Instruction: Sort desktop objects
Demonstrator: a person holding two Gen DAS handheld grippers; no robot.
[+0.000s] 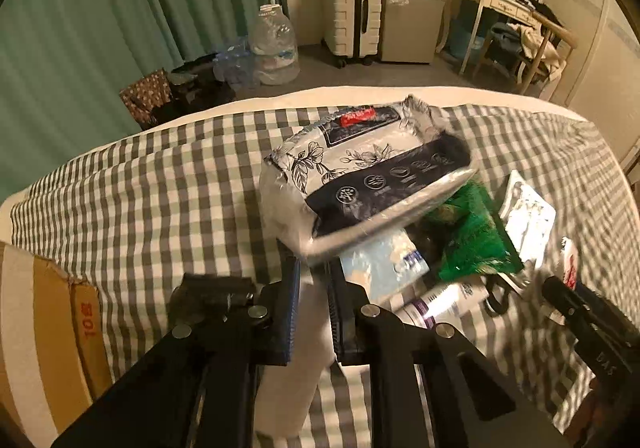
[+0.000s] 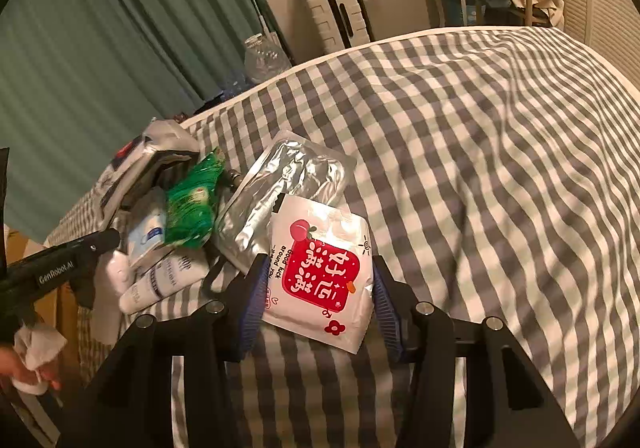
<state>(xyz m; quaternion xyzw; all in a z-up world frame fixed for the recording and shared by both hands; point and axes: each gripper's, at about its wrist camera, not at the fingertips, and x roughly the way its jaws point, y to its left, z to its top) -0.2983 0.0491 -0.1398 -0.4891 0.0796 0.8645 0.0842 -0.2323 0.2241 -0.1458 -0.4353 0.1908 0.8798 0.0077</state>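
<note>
My left gripper point(image 1: 313, 288) is shut on the near end of a floral tissue pack point(image 1: 360, 168) and holds it tilted above the pile on the checked cloth point(image 1: 160, 176). The pack also shows in the right wrist view point(image 2: 136, 164). My right gripper point(image 2: 316, 288) is open, its fingers on either side of a white pouch with a red label point(image 2: 324, 272) that lies flat on the cloth. Under the lifted pack lie a green packet point(image 1: 472, 240), a light blue pack point(image 1: 384, 264), white tubes point(image 1: 444, 300) and a silver foil pouch point(image 2: 288, 192).
A cardboard box point(image 1: 52, 328) stands at the left edge of the cloth. A white card packet point(image 1: 528, 216) lies right of the green packet. Beyond the far edge are a water jug point(image 1: 274, 44), a suitcase point(image 1: 352, 16) and a small fridge point(image 1: 412, 8).
</note>
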